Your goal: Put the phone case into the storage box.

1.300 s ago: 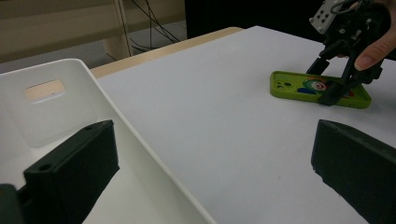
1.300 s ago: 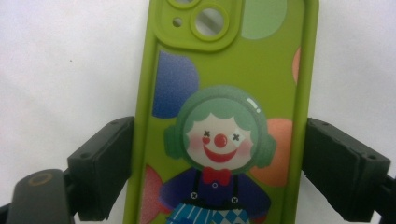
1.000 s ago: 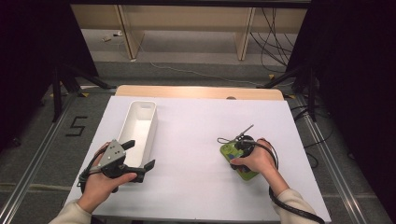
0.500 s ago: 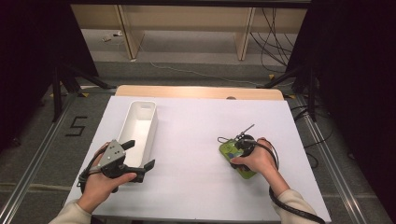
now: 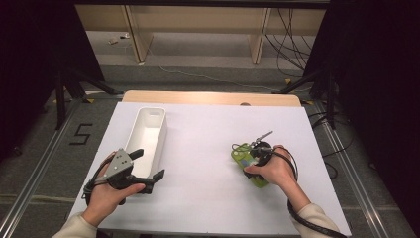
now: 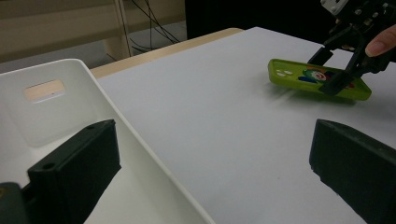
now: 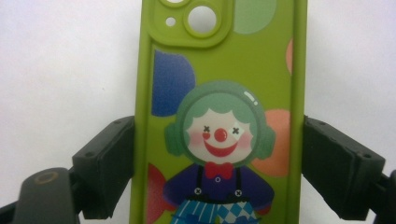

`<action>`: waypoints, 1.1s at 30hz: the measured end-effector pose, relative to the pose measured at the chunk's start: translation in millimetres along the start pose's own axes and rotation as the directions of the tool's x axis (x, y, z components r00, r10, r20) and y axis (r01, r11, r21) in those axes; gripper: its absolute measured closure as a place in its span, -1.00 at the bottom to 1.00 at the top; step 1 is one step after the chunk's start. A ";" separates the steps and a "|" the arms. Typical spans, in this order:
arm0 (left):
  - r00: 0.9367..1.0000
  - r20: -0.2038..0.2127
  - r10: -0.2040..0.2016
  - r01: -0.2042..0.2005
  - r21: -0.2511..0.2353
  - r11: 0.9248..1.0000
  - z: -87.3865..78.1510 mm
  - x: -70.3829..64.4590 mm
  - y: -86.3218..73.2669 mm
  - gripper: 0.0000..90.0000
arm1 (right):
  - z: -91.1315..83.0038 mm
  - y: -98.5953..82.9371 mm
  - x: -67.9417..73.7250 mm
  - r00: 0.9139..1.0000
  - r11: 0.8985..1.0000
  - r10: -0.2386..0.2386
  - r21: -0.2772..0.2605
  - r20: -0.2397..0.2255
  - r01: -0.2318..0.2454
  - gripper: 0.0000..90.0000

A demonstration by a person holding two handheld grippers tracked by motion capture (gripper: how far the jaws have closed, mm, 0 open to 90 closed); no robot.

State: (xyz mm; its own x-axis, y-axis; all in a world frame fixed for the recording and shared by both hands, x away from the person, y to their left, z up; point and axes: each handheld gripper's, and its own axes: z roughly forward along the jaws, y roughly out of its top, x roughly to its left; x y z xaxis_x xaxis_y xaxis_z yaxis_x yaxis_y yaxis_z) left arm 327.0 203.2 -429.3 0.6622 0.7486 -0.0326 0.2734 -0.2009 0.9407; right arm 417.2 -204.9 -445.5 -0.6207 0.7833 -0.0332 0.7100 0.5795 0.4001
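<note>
Phone case (image 7: 219,112), glossy green rubber, rectangular | right gripper (image 7: 219,172) clamping sides

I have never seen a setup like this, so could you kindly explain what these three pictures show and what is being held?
A person sits at a white table and holds a hand tool with two black jaws in each hand. One picture looks down from above; the other two come from small cameras riding on each tool.

The left gripper is open and holds nothing, with one jaw over a white bin on the table.

The right gripper has its jaws against both long edges of a green phone case, which has a clown printed on it. From the left gripper view, the case seems lifted slightly off the table.
</note>
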 end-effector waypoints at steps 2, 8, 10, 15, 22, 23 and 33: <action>1.000 0.001 -0.001 0.001 0.000 1.000 0.2 -0.4 -0.1 -0.96 | -1.8 -0.4 1.9 1.000 1.000 -0.003 -0.018 0.001 0.003 -0.62; 1.000 0.002 -0.007 0.007 -0.001 1.000 0.3 -0.8 -0.1 -0.94 | -8.8 -2.3 7.8 1.000 0.995 -0.009 -0.098 -0.011 0.008 -0.63; 1.000 0.002 -0.009 0.009 -0.001 1.000 0.3 -1.4 0.0 -0.94 | -12.7 -2.5 10.1 1.000 0.990 -0.011 -0.144 -0.019 0.008 -0.63; 1.000 0.002 -0.009 0.009 -0.002 1.000 0.2 -1.2 0.0 -0.93 | -18.1 -4.3 15.1 0.999 0.976 -0.011 -0.217 -0.039 0.002 -0.63; 1.000 0.003 -0.010 0.010 0.000 1.000 0.6 -1.2 -0.2 -0.93 | -21.7 -9.2 19.7 0.997 0.951 -0.007 -0.309 -0.077 -0.017 -0.63; 1.000 0.003 -0.010 0.010 -0.002 1.000 0.5 -1.2 0.0 -0.93 | -21.5 -10.1 20.0 0.996 0.948 -0.008 -0.318 -0.084 -0.019 -0.63; 1.000 0.005 -0.012 0.012 -0.002 1.000 0.7 -1.5 0.1 -0.92 | -21.5 -19.9 24.3 0.995 0.918 -0.012 -0.395 -0.103 -0.029 -0.63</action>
State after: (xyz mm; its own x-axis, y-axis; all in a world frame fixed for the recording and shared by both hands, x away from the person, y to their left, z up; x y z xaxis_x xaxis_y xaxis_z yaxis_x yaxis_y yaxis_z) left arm 326.5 201.6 -429.4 0.6624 0.7477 -0.0457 0.2797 -0.1903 0.9411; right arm 380.8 -202.3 -434.6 -0.6604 0.7488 0.0561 0.5387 0.4203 0.7302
